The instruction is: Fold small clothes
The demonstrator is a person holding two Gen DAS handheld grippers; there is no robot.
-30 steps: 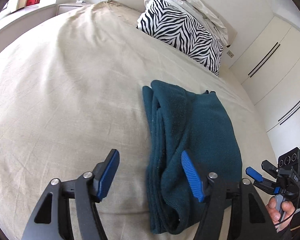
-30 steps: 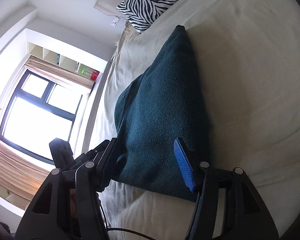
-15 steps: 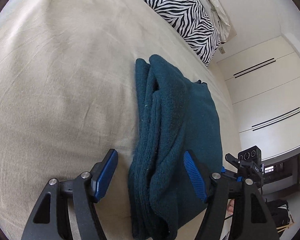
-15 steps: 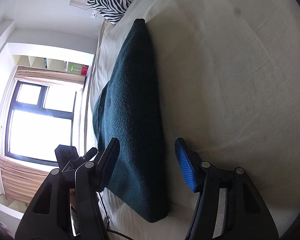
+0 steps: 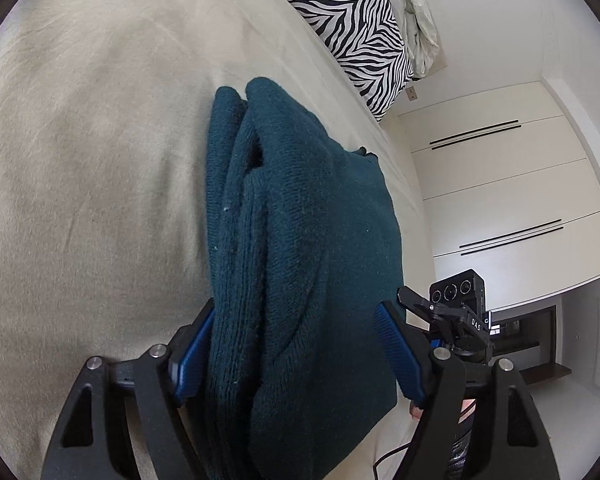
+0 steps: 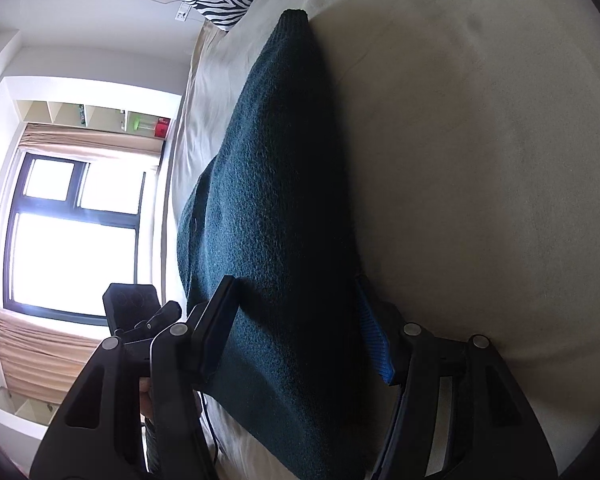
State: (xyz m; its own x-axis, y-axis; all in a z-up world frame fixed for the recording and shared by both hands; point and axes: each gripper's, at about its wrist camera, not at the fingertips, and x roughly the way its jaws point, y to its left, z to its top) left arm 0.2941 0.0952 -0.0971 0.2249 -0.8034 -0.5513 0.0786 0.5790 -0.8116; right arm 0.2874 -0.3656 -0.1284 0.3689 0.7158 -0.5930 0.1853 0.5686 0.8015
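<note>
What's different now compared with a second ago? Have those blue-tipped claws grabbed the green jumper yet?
Both have closed in on it. The left gripper came forward until the near end of the folded teal sweater sits between its fingers; a second ago it hung short of it. The right gripper likewise now straddles the other side. Whether the pads already pinch is unclear. The sweater, beige bedspread and zebra pillow stayed put.

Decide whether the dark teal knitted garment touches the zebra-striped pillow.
Apart. In the left wrist view, bare beige bedsheet lies between the dark teal knitted garment and the zebra-striped pillow.
</note>
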